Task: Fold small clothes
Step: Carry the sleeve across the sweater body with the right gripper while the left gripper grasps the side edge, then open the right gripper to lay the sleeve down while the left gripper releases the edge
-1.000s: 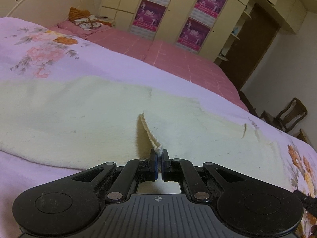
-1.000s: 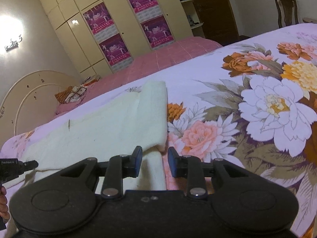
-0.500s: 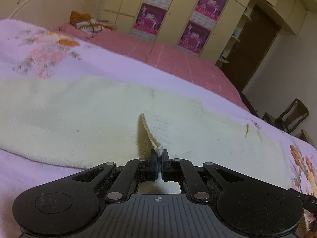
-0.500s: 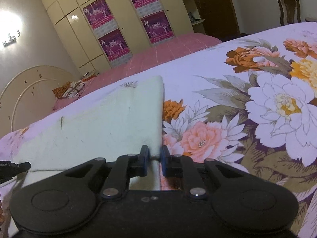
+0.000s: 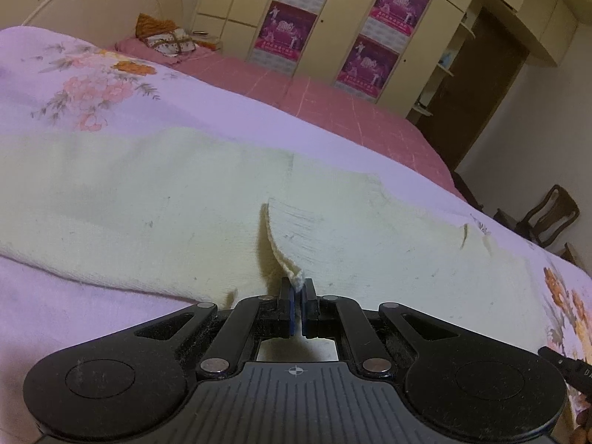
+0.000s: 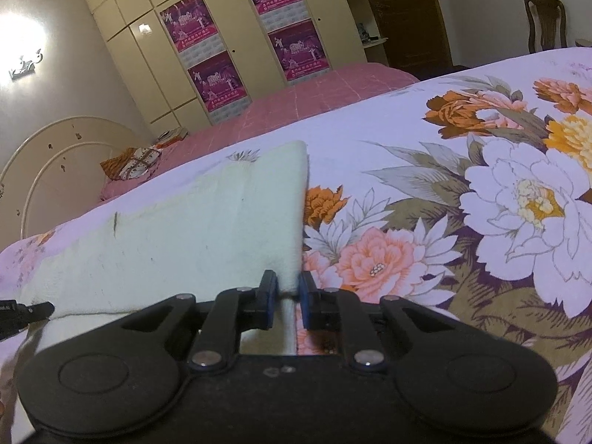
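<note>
A cream knitted garment point(image 5: 166, 214) lies spread on the flowered bedspread point(image 5: 92, 85). My left gripper point(image 5: 298, 288) is shut on a raised edge of the garment, which stands up as a thin flap from the pads. In the right wrist view the same garment point(image 6: 192, 229) lies to the left, its right hem running down into my right gripper point(image 6: 286, 288). That gripper's pads press on the hem corner from both sides. The other gripper's tip point(image 6: 26, 312) shows at the left edge.
The flowered bedspread point(image 6: 462, 203) stretches to the right of the garment. Behind it lie a pink bed point(image 5: 333, 111) with a pillow point(image 5: 170, 39), a cream wardrobe with purple posters point(image 6: 218, 74), a dark door point(image 5: 477, 74) and a wooden chair point(image 5: 547, 218).
My right gripper has closed from open onto the garment's right hem and lifted it slightly. The left gripper keeps its hold on the edge and has barely moved.
</note>
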`<state>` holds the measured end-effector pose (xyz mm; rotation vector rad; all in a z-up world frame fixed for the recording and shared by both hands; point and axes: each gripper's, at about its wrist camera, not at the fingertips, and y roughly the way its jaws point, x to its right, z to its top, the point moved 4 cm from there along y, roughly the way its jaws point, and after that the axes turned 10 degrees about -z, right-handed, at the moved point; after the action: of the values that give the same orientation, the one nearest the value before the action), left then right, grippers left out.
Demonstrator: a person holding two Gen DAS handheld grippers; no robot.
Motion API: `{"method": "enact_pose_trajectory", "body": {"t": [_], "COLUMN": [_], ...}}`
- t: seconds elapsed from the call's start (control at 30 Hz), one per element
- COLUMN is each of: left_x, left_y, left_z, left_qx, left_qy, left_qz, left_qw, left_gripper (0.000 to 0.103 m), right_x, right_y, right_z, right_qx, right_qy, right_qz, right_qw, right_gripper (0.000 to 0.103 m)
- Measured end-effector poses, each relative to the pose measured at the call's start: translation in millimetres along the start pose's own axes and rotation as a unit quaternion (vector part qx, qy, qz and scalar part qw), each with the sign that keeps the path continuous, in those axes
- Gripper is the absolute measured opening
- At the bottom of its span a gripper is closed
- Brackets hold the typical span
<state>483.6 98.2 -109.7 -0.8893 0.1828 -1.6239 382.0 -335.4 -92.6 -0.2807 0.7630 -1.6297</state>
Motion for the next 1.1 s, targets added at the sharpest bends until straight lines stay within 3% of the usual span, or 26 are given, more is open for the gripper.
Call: {"method": "enact_pose_trajectory", "body": {"t": [0.27,0.43,0.53,0.57,0.67,0.8,0.93,1.0,1.1], "left_x": [8,7,9,9,8,7,5,3,2], "left_y": [1,0,0,0,0,-1,-1,-2,-1], "left_z": [-1,0,-3,-4,-6,-8,-8,-8,-12], "left_qx": [0.001,-0.005,0.005,0.009,0.015,0.023,0.029,0.036,0.047], "left_qy": [0.024,0.029,0.034,0.033,0.026,0.019,0.006,-0.003,-0.016], "left_qz": [0.022,0.02,0.028,0.029,0.027,0.025,0.022,0.02,0.02], "left_qw": [0.9995,0.9994,0.999,0.999,0.9992,0.9992,0.9993,0.9991,0.9985], "left_gripper": [0.005,0.005,0.005,0.005,0.005,0.005,0.005,0.005,0.005], "right_x": [-3,-2,-7,-8,-14,-9,-6,-5,-8], "right_y": [0,2,24,34,34,37,66,84,103], "right_z": [1,22,35,34,36,56,88,97,93], "right_qx": [0.0,0.011,-0.004,-0.02,-0.011,0.025,0.021,0.004,-0.019], "right_qy": [-0.023,-0.012,-0.031,-0.044,-0.069,-0.043,-0.003,0.005,-0.027], "right_qz": [-0.005,-0.003,-0.008,-0.023,-0.031,-0.023,-0.016,-0.02,-0.031], "right_qw": [1.0,1.0,0.999,0.999,0.997,0.999,1.0,1.0,0.999], "right_gripper": [0.013,0.024,0.007,0.007,0.008,0.021,0.022,0.02,0.008]}}
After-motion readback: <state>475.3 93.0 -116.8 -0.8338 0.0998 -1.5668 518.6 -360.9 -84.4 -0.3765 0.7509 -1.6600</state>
